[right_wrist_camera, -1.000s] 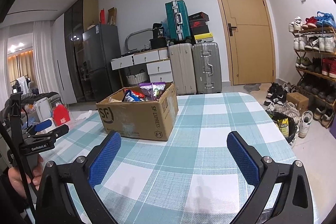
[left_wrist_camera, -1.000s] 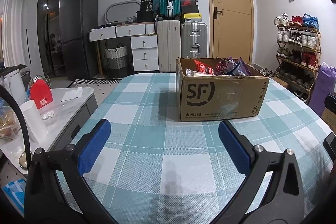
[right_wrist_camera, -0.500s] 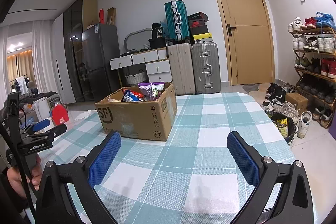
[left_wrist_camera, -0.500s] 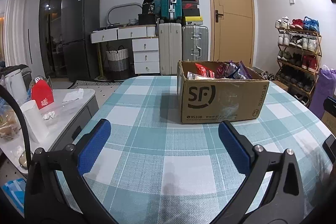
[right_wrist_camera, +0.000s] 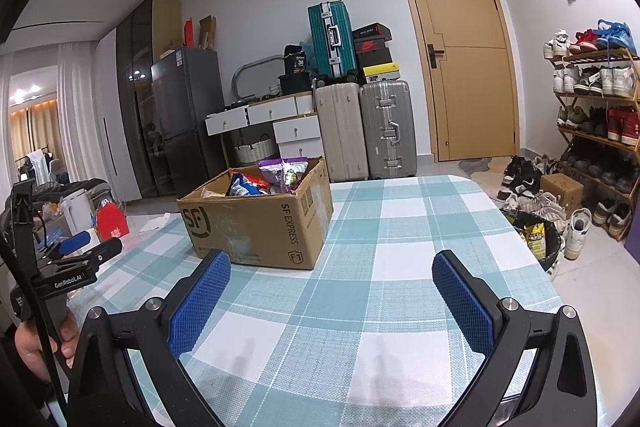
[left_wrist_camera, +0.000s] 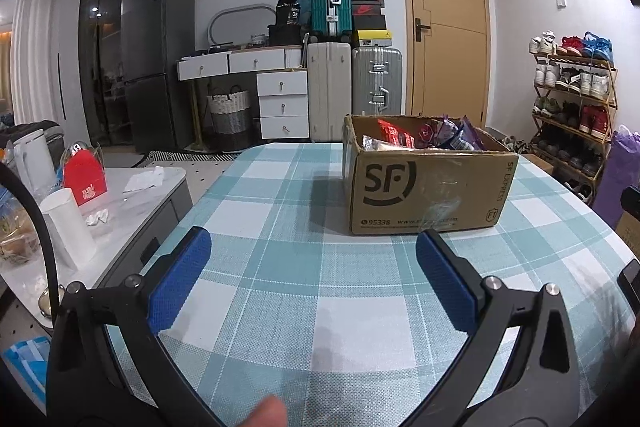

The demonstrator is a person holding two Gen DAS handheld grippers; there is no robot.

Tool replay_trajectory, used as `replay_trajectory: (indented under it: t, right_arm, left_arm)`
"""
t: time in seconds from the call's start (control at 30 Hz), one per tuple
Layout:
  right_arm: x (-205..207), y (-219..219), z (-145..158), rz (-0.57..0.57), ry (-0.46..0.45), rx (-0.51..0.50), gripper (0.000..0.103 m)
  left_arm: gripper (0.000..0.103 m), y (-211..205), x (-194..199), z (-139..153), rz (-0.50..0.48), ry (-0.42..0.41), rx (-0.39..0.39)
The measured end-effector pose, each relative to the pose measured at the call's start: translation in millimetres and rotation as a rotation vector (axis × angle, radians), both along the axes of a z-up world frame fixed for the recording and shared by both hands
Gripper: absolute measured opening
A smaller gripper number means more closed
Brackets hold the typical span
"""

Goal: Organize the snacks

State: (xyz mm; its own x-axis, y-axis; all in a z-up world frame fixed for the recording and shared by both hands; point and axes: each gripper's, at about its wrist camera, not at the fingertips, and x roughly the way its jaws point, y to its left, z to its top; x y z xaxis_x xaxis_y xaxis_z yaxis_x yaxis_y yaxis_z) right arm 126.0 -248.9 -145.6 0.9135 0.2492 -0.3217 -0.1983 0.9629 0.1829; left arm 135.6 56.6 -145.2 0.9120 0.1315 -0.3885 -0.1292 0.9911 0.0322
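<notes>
So over that last second not much changed. The SF Express carton (left_wrist_camera: 428, 183) crept lower and a bit bigger in my left view, sitting right of centre, and in the right view it slid from left of centre towards the middle. I read that as me drifting closer, nothing more. Snack packets (left_wrist_camera: 424, 137) sat piled inside the carton, on the checked tablecloth (left_wrist_camera: 280, 267). My left gripper (left_wrist_camera: 312, 267) and right gripper (right_wrist_camera: 332, 293) both hung with fingers wide apart, holding nothing. Can't tell if the packets were sorted already or waiting.
</notes>
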Motion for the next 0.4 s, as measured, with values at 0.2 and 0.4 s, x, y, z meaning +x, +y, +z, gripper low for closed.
replay_trajectory:
  t: [0.2, 0.4]
  right_arm:
    - [-0.2, -1.6, -0.1, -0.003, 0.001, 0.006, 0.103]
    - [-0.1, -2.3, -0.3, -0.002, -0.001, 0.007, 0.103]
  left_arm:
    - [0.102, 1.3, 3.6, -1.9, -0.014, 0.018, -0.021]
    - [0.102, 16.9, 7.5, -5.3, 0.022, 0.031, -0.092]
